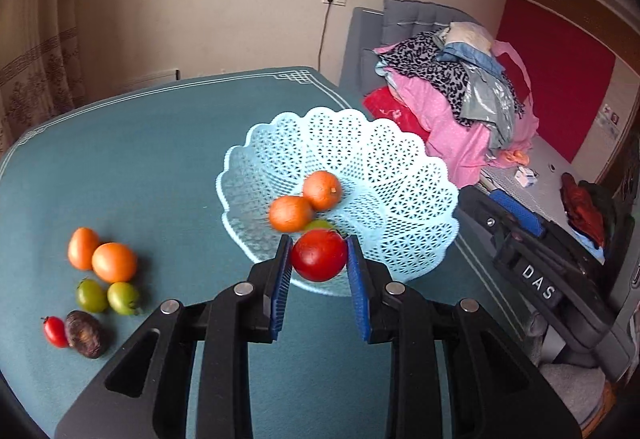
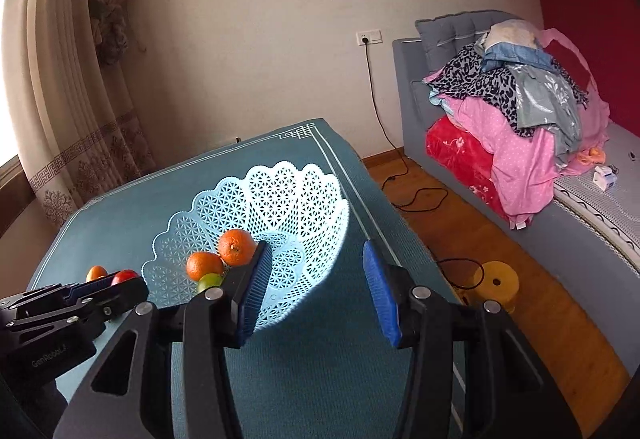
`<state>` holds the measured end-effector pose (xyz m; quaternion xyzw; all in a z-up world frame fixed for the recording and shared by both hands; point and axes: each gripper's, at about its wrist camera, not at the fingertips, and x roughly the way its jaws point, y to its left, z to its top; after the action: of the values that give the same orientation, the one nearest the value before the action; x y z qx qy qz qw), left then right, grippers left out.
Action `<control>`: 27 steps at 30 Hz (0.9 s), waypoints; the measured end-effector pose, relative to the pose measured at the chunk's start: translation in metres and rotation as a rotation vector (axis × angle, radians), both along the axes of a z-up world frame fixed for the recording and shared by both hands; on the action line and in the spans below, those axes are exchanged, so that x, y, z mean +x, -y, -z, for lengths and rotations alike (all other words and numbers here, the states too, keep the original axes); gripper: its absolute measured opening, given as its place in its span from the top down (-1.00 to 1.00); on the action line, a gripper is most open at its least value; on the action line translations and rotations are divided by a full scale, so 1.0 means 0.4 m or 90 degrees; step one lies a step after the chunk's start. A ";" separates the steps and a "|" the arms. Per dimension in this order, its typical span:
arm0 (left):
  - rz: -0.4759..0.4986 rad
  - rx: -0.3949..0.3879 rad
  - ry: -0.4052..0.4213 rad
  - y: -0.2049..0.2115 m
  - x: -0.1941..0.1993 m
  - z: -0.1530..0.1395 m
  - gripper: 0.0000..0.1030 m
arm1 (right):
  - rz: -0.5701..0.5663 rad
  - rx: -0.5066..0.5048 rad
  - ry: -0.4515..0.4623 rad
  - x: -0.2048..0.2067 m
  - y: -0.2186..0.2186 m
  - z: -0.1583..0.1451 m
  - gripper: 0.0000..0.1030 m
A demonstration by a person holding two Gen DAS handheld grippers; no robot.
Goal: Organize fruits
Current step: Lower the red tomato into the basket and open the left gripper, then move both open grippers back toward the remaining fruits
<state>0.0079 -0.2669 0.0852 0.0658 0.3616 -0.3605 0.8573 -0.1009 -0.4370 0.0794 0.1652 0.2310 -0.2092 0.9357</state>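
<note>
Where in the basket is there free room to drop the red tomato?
The blue basket is bare across its far and right side. Its near-left bottom is crowded by two oranges and a green fruit. The left hand-held gripper holds the red tomato at the near rim.

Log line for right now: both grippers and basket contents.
left gripper: shut on red tomato | right gripper: open, holding nothing | basket: two oranges, one green fruit

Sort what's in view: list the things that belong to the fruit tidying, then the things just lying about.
Job:
- red tomato in the left gripper
- lattice basket holding two oranges
- loose fruit on the tablecloth
- right gripper, open

Lying about:
- clothes pile
- wall socket and cable
- yellow stool
</note>
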 end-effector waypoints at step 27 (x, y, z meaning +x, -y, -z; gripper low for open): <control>-0.212 0.041 0.058 -0.321 0.008 0.047 -0.68 | -0.128 0.028 -0.013 0.054 -0.220 0.014 -0.01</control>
<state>0.0112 -0.1387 0.0664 0.0484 0.3398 -0.1982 0.9181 -0.0792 -0.3491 0.0740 0.1592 0.2608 -0.1108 0.9457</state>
